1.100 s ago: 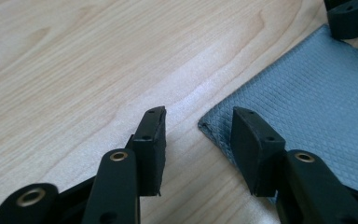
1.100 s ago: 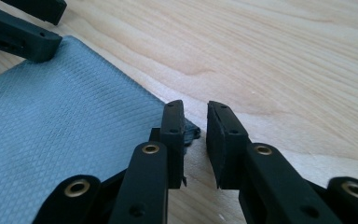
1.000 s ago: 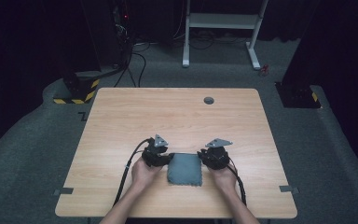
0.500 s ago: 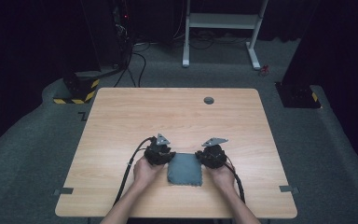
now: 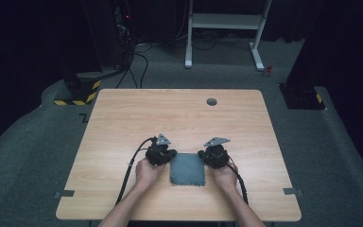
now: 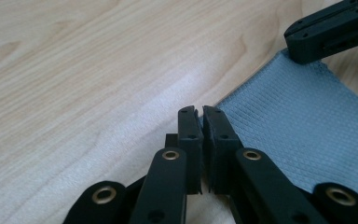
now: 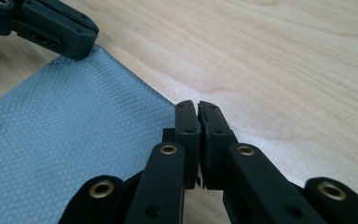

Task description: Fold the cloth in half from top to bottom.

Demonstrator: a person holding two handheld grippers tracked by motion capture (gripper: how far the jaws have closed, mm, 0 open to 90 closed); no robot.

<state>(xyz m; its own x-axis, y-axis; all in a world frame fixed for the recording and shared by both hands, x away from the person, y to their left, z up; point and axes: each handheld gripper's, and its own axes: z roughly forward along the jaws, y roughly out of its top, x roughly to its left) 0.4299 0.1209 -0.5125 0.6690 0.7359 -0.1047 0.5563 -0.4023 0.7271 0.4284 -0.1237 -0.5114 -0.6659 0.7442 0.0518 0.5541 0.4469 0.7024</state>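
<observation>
A person at a wooden table (image 5: 123, 127) works a grey folded cloth (image 5: 187, 169) with a gripper in each hand, the cloth lying flat near the table's front edge, between the two tools. The left gripper (image 6: 199, 114) is pinched together on the cloth's far left corner, a thin line of fabric just visible between its jaws; the right gripper (image 7: 196, 108) is likewise pressed together at the far right corner, where the cloth's edge runs in under its jaws. In the high view both hands sit close against the cloth's sides. The hold on each side looks shallow, taking only the corner's tip: a quick lift or an uneven pull could let one corner slip free, leaving the cloth dangling from a single grip and falling out of its fold. Pulling the hands apart too hard could stretch it askew
</observation>
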